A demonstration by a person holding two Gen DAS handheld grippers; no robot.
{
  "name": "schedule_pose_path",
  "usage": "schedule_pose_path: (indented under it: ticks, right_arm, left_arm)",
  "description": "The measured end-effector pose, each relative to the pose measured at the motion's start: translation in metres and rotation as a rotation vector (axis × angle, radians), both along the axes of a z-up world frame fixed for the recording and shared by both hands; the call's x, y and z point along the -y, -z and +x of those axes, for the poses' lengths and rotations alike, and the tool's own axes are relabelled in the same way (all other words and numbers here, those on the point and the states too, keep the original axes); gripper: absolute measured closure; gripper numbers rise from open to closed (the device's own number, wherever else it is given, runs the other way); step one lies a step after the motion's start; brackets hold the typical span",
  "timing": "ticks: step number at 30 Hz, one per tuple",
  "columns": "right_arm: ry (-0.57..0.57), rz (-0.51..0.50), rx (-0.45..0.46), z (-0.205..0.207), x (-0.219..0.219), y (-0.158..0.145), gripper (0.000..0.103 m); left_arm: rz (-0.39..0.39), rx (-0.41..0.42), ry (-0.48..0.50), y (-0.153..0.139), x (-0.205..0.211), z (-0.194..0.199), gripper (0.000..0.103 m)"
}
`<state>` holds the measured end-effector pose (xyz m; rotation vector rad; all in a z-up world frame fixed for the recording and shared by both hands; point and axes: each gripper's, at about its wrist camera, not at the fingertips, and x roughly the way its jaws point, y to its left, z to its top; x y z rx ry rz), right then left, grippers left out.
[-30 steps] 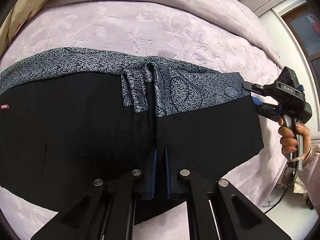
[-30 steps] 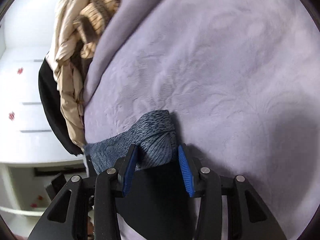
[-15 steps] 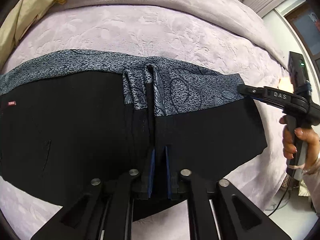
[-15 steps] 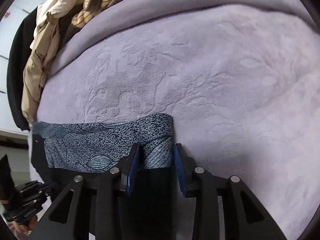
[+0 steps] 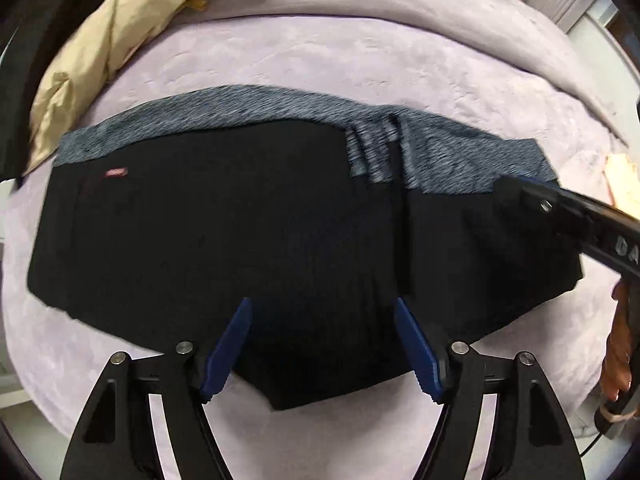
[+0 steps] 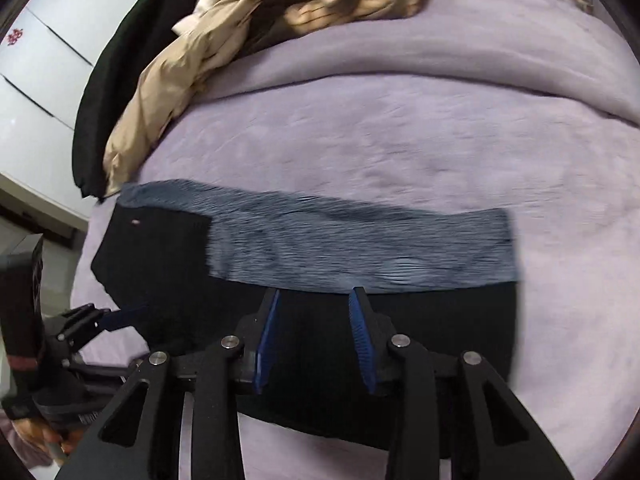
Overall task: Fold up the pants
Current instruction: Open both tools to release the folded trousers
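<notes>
Lavender bedding covers the bed (image 5: 360, 60), with one heap of beige and black clothes (image 6: 208, 48) at its far edge. One pair of pants (image 5: 224, 240), black with a speckled grey band, lies flat, long axis crosswise, just ahead of both tools. Left tool (image 5: 322, 344) hangs spread wide at the near hem; right tool (image 6: 314, 338), also parted and empty, sits over the right end.

White letters "DA", cut by the frame edge, stand on the right gripper (image 5: 520, 190).
</notes>
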<state>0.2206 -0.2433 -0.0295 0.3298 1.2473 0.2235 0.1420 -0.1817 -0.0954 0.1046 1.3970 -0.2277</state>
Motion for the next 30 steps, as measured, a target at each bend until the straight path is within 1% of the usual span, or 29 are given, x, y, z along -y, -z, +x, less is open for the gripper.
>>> schedule_pose_path:
  ticks: [2,4,5,7,9,12,14,17,20,25,28,29,30]
  right_arm:
    - [0.003,0.021,-0.006,0.004,-0.019,0.008,0.064]
    - [-0.035,0.02,-0.06,0.013,-0.04,0.022,0.064]
    - [-0.06,0.011,-0.078,0.013,-0.052,0.026,0.062]
    - [-0.103,-0.051,-0.056,0.006,-0.068,0.024,0.061]
    - [-0.128,-0.075,-0.057,-0.007,-0.072,0.02,0.059]
    - [-0.099,-0.054,-0.094,-0.02,-0.07,0.017,0.057]
    - [-0.088,-0.064,-0.102,-0.029,-0.07,0.013,0.056]
    - [-0.074,-0.062,-0.129,-0.041,-0.067,0.007,0.049]
    - [-0.069,-0.078,-0.141,-0.052,-0.069,0.0,0.048]
    - [-0.056,-0.076,-0.176,-0.066,-0.077,-0.008,0.048]
    - [-0.046,-0.069,-0.191,-0.073,-0.082,-0.012,0.041]
    - [-0.043,-0.067,-0.194,-0.075,-0.084,-0.014,0.04]
    - [-0.041,-0.067,-0.195,-0.077,-0.086,-0.015,0.039]
  left_arm:
    - [0.006,-0.009,-0.022,0.001,-0.013,-0.006,0.028]
    - [0.016,-0.027,-0.043,0.004,-0.026,-0.012,0.028]
    - [0.03,-0.036,-0.05,0.005,-0.031,-0.015,0.028]
    - [0.059,-0.047,-0.063,0.008,-0.043,-0.02,0.028]
    - [0.066,-0.06,-0.075,0.01,-0.055,-0.026,0.028]
    - [0.062,-0.076,-0.09,0.011,-0.069,-0.033,0.028]
    - [0.063,-0.079,-0.098,0.011,-0.077,-0.036,0.028]
    - [0.061,-0.082,-0.114,0.01,-0.091,-0.043,0.028]
    - [0.055,-0.083,-0.123,0.009,-0.101,-0.047,0.028]
    - [0.039,-0.073,-0.112,0.005,-0.103,-0.05,0.028]
    - [0.014,-0.072,-0.124,0.004,-0.109,-0.051,0.028]
    - [0.003,-0.07,-0.128,0.003,-0.11,-0.055,0.024]
    - [-0.005,-0.069,-0.132,0.001,-0.116,-0.057,0.006]
